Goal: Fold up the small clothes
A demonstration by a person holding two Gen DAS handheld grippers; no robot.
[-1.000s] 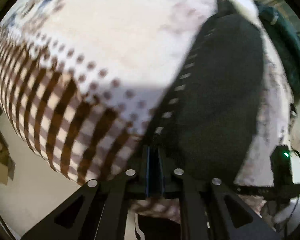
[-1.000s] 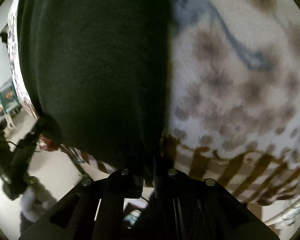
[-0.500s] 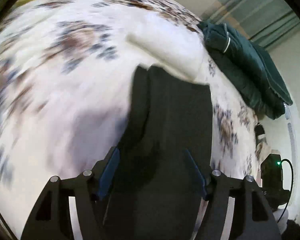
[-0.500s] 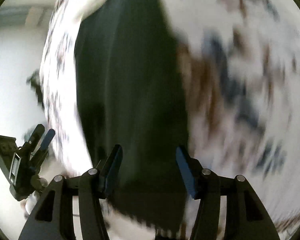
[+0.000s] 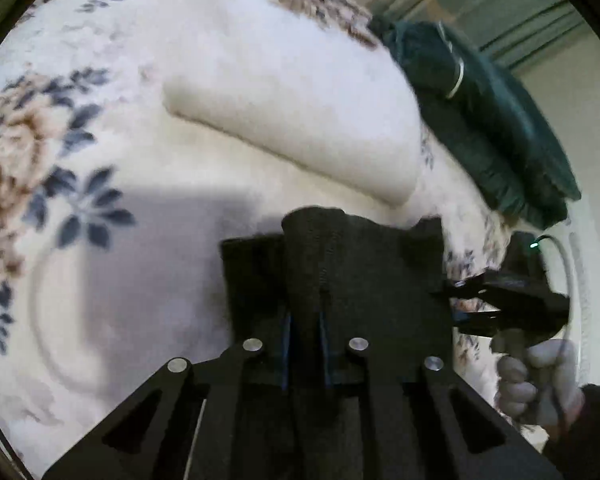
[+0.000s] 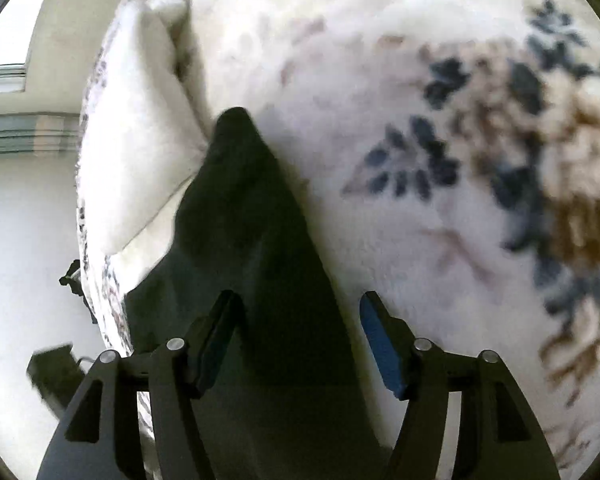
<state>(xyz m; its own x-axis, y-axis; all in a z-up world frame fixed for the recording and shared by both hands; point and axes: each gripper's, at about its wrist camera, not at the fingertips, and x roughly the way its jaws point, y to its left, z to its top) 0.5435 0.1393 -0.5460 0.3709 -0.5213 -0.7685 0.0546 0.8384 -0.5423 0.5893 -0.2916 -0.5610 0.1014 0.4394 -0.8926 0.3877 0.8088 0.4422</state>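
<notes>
Left wrist: left tongs (image 5: 305,330) pinching dark garment (image 5: 340,272) on floral blanket (image 5: 100,160), right tongs (image 6: 296,344) agape

Floral blanket (image 5: 80,208) — white pillow (image 5: 300,128), perhaps green cushion (image 5: 500,128).

A small garment (image 5: 340,264) lies on the bed (image 5: 148,240), near its right edge in the left wrist view. Just behind the garment lies a pillow (image 5: 300,120), which it touches at the near side. Behind and to the right of the pillow, a folded pile of cloth (image 5: 492,136) rests at the bed's far right corner. The right tool (image 5: 460,304) sits at the garment's right edge.
</notes>
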